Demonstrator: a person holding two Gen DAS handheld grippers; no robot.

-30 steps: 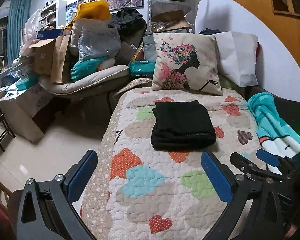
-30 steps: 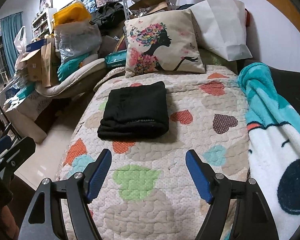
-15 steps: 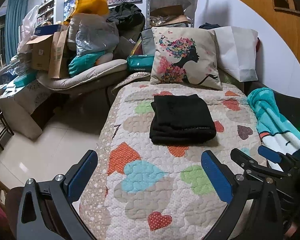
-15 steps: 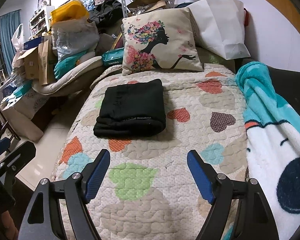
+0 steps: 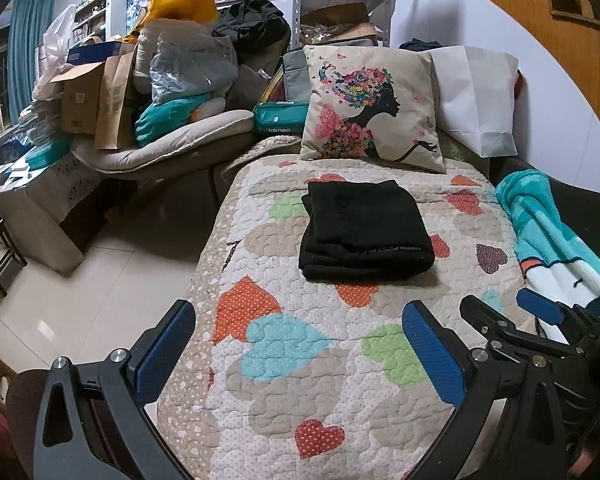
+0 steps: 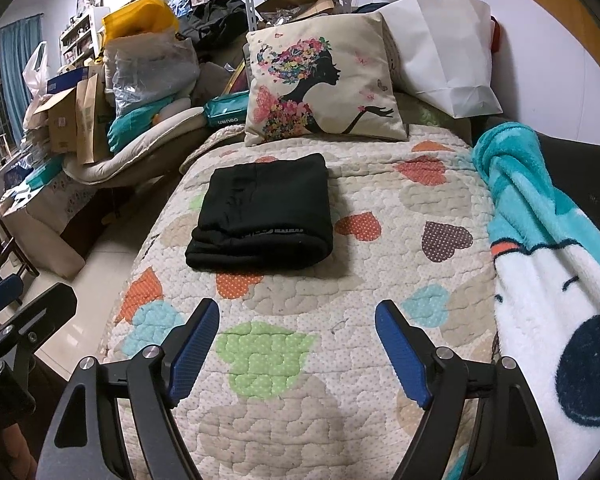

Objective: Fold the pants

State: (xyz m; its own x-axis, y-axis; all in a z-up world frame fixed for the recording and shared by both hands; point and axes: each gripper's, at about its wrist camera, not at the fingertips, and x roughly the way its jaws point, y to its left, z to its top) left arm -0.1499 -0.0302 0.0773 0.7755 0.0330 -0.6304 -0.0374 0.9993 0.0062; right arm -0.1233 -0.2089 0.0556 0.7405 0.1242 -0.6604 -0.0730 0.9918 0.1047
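Note:
The black pants (image 5: 364,230) lie folded into a thick rectangle on the heart-patterned quilt (image 5: 300,360), well ahead of both grippers; they also show in the right wrist view (image 6: 264,216). My left gripper (image 5: 300,344) is open and empty, held above the quilt's near end. My right gripper (image 6: 298,340) is open and empty too, back from the pants and over the quilt (image 6: 284,368). The right gripper's fingers (image 5: 536,312) show at the right of the left wrist view, and the left gripper's fingers (image 6: 4,296) show at the left of the right wrist view.
A printed cushion (image 5: 370,106) and a white paper bag (image 5: 476,96) stand at the quilt's far end. A teal and white blanket (image 6: 548,264) lies along the right edge. Piled boxes and bags (image 5: 140,92) crowd the left, beyond a tiled floor (image 5: 100,280).
Both grippers have drawn back from the folded pants, which now look farther away. Both stay open and empty. The pants have not moved.

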